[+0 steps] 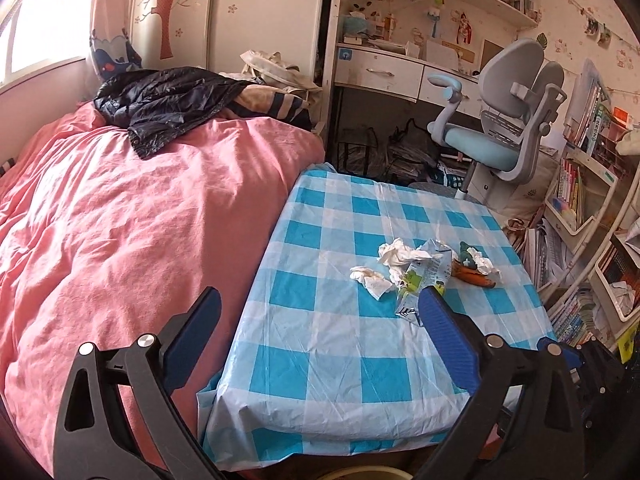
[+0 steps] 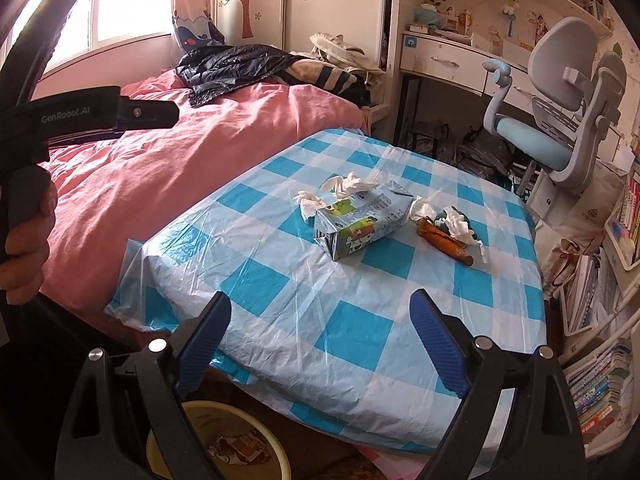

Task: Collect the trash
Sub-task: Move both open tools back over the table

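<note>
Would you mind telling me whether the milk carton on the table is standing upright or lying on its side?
On its side: the carton lies lengthwise on the table, printed long face up, gabled top pointing away.

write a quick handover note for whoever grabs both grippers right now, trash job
Left gripper: open, empty, held over the near edge of the checkered table.
Right gripper: open, empty, short of the trash.
On the table: milk carton on its side, crumpled tissues beside it, orange wrapper with another tissue on it.
Yellow bin on the floor below the table's near edge.
Done: nothing lifted off the table yet. Left: all of it.
</note>
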Motion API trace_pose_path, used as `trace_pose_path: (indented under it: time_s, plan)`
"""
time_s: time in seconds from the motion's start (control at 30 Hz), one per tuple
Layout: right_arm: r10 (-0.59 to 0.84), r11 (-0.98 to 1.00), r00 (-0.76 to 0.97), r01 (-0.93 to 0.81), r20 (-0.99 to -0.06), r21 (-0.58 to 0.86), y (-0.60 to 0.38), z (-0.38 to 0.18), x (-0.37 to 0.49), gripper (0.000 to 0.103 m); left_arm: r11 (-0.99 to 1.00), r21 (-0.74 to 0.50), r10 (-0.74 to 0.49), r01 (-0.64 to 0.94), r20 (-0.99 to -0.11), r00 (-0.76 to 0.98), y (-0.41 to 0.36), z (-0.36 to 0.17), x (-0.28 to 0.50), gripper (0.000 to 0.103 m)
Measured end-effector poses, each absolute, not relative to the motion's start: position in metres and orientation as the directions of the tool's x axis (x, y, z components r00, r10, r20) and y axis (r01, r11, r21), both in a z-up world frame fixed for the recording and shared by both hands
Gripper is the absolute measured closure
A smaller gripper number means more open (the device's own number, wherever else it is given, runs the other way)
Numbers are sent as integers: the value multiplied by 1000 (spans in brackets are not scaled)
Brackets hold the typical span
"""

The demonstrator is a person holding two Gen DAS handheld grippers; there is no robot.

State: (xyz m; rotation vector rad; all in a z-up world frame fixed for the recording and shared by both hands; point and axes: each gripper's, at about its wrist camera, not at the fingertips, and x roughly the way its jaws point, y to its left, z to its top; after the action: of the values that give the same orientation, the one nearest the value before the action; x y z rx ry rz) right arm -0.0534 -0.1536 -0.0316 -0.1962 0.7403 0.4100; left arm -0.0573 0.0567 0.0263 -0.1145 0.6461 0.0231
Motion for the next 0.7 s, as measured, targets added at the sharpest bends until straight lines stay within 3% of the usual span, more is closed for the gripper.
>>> trace_pose_path:
  time_s: [0.7]
  plan:
    - [290, 885, 621, -463, -728, -42, -156, -44, -21, 16, 995, -100, -79, 22, -609, 789, 35, 27, -36, 7]
